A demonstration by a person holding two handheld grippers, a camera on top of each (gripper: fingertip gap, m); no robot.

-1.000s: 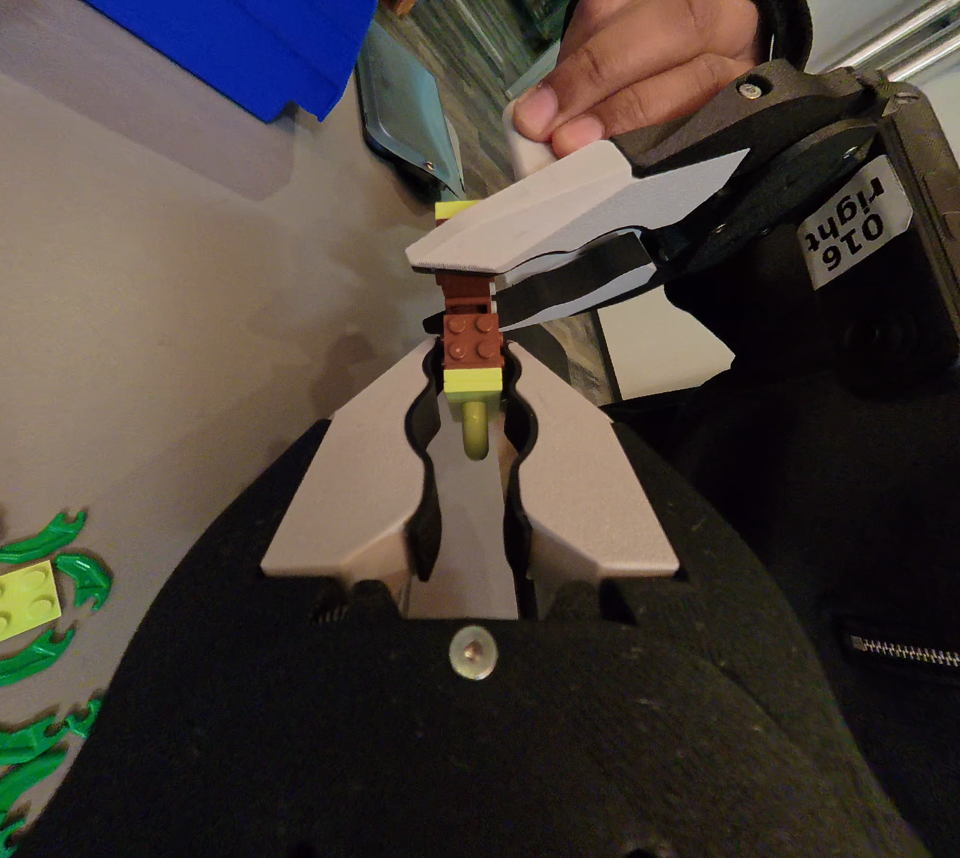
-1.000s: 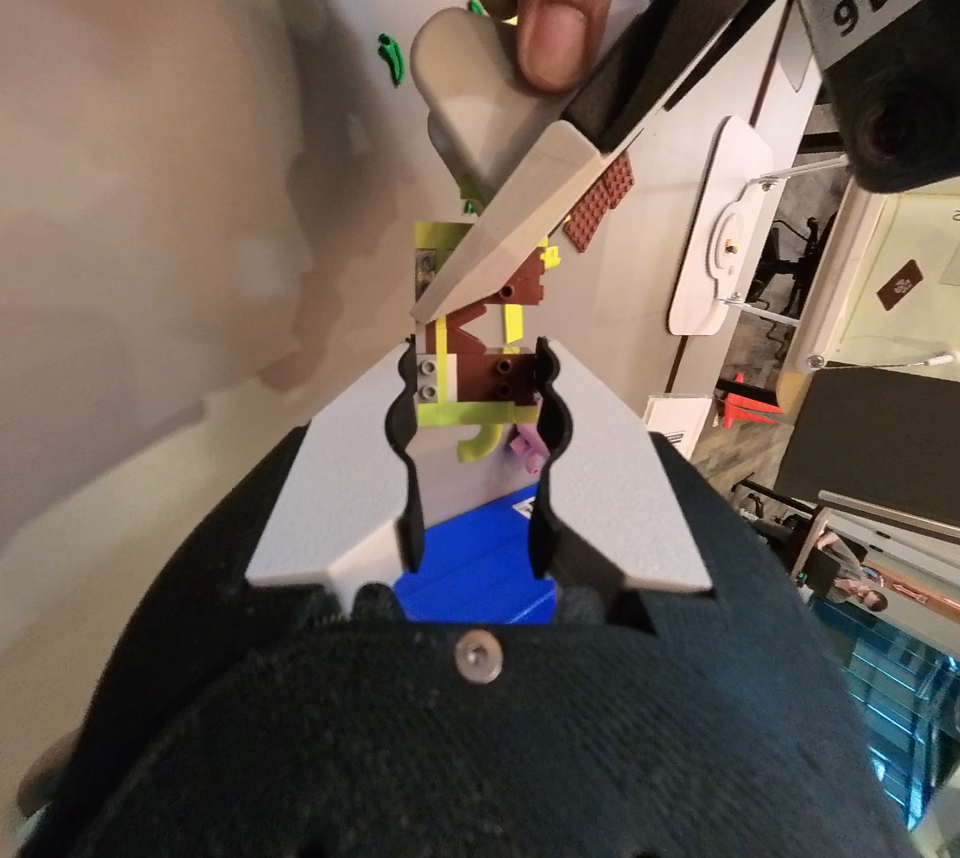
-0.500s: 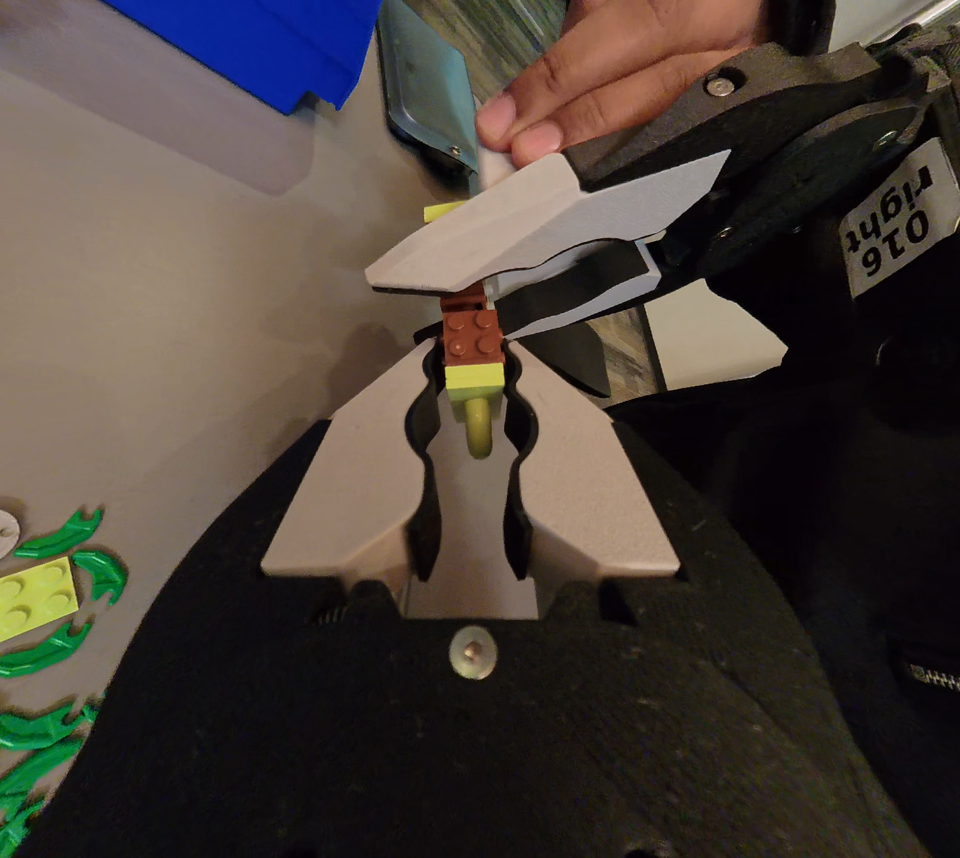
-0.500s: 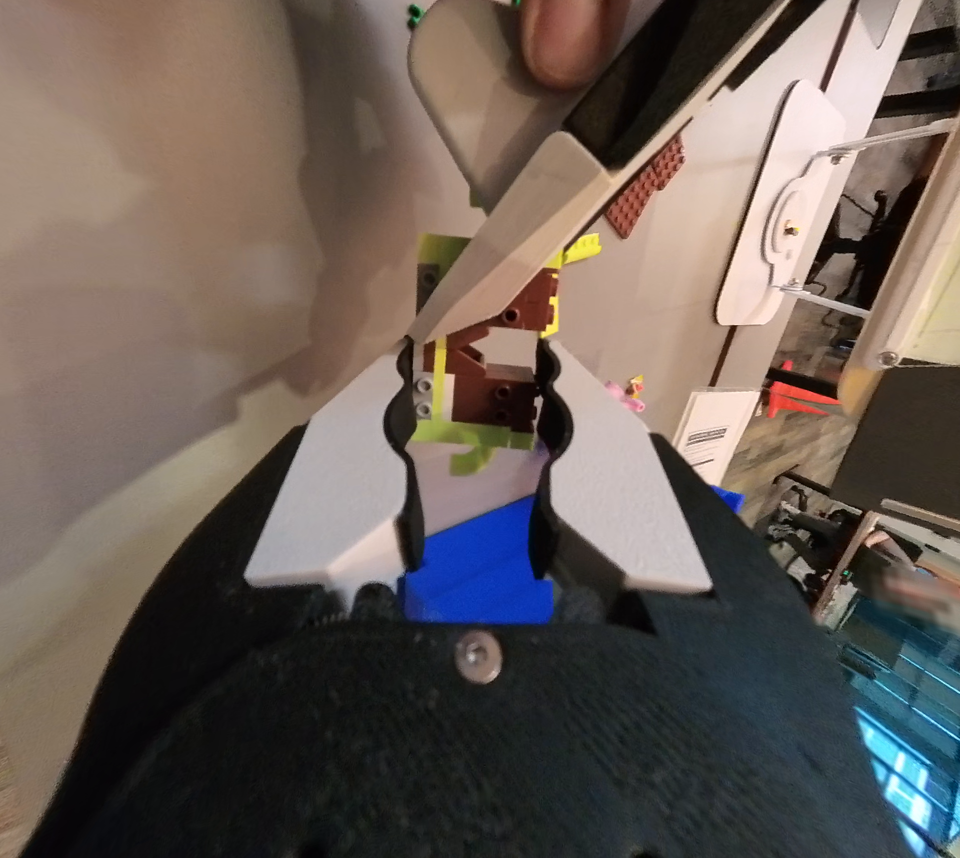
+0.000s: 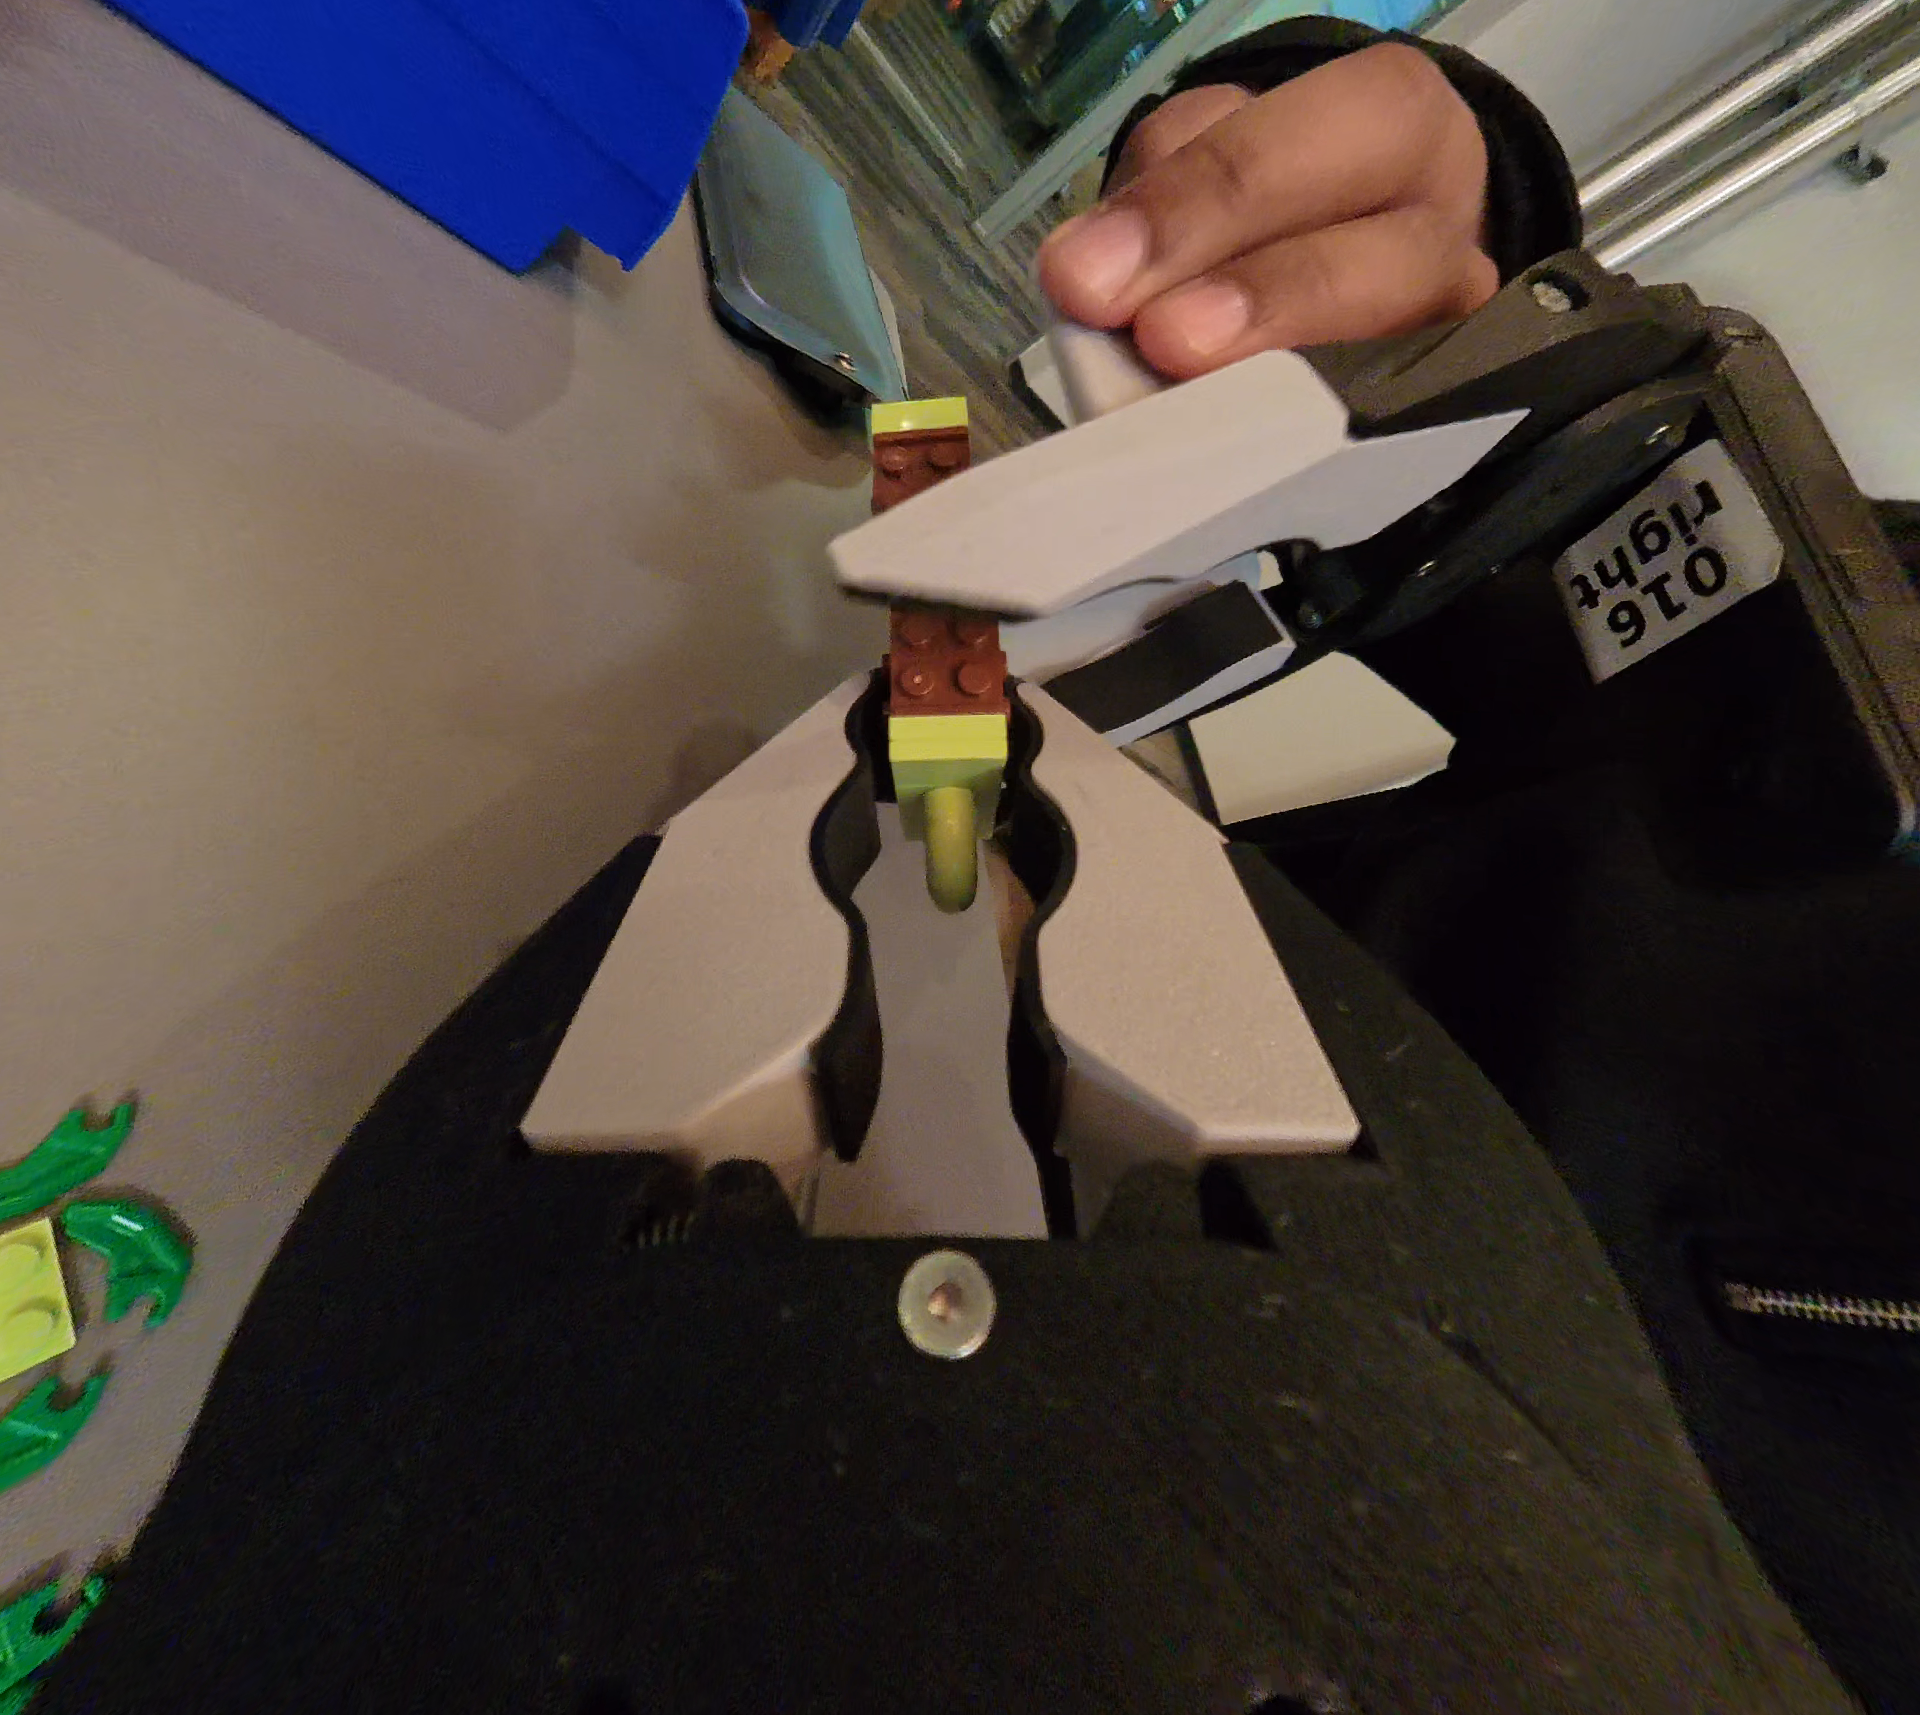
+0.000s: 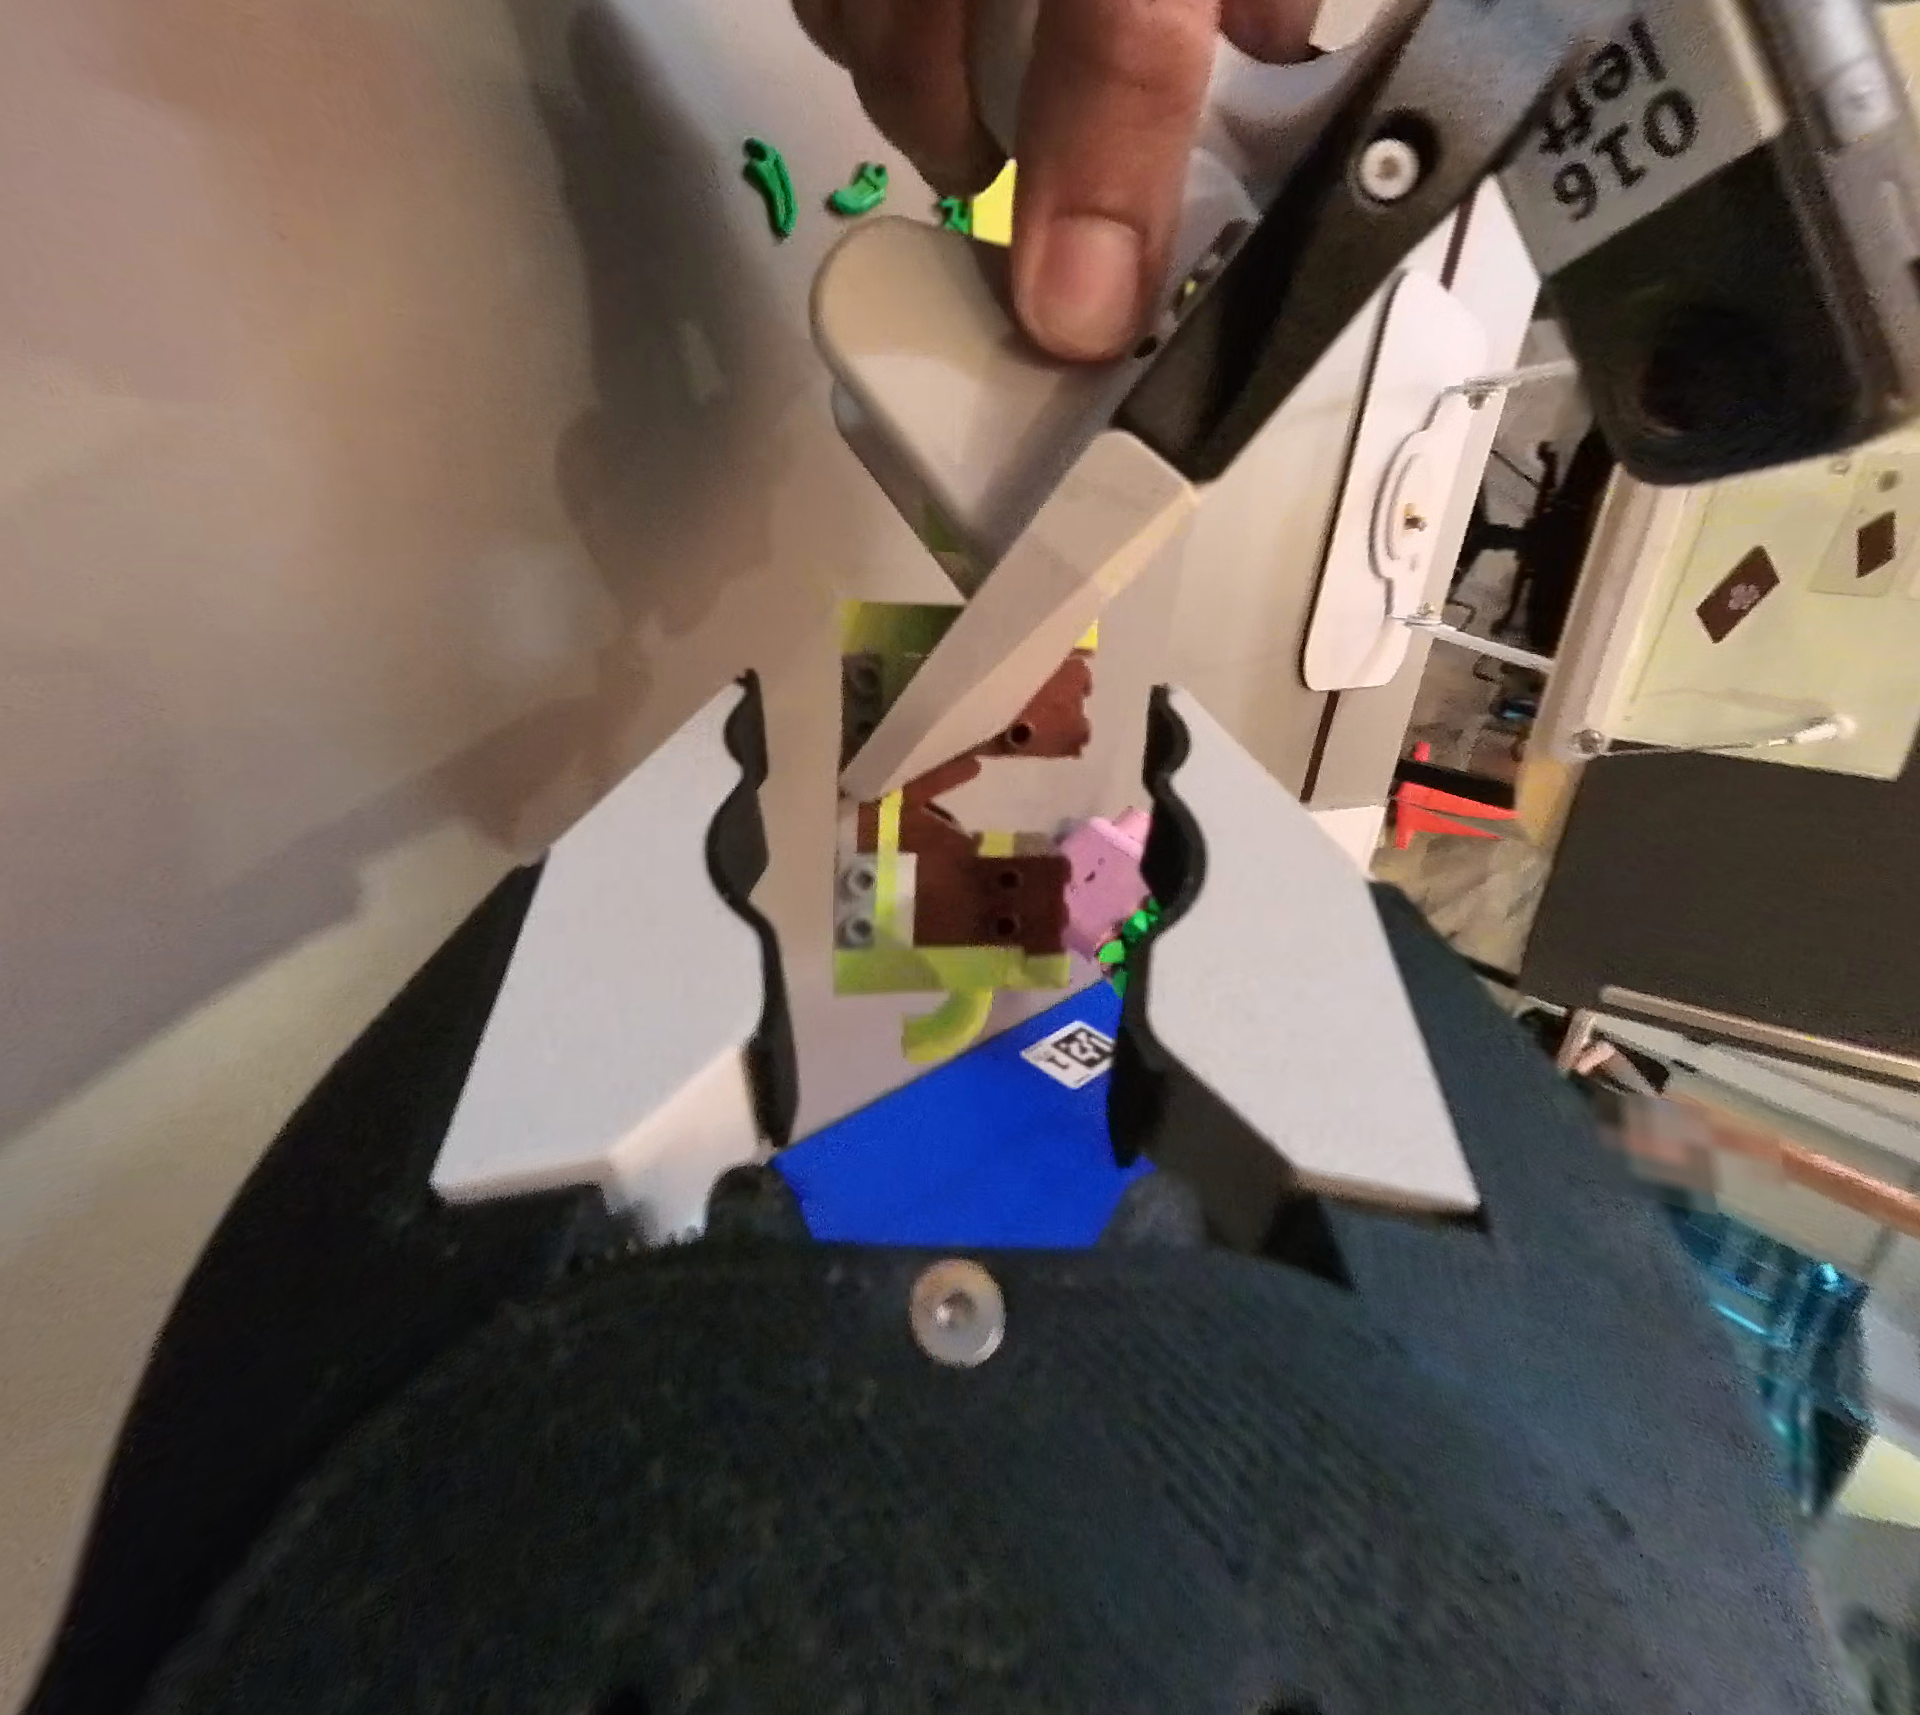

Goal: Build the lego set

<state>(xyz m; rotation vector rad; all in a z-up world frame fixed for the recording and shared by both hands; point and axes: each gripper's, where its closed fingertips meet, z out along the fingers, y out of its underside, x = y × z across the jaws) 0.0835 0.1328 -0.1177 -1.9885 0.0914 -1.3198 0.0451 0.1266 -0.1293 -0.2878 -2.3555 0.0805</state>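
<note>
My left gripper (image 5: 948, 709) has its fingers clamped narrowly on the lego build (image 5: 943, 689), a small stack of brown and lime bricks with an olive hook hanging from its near end. The build is held up off the grey worktop (image 5: 312, 626). My right gripper (image 6: 951, 766) has its fingers spread wide on either side of the build, touching neither side. From the left wrist view, the right gripper crosses just above the build, one finger lying over its middle. The blue bin (image 5: 364, 3) stands well beyond the build on the worktop. Green leaf pieces (image 5: 94, 1208) and a lime plate (image 5: 31, 1312) lie on the worktop far to the build's left.
</note>
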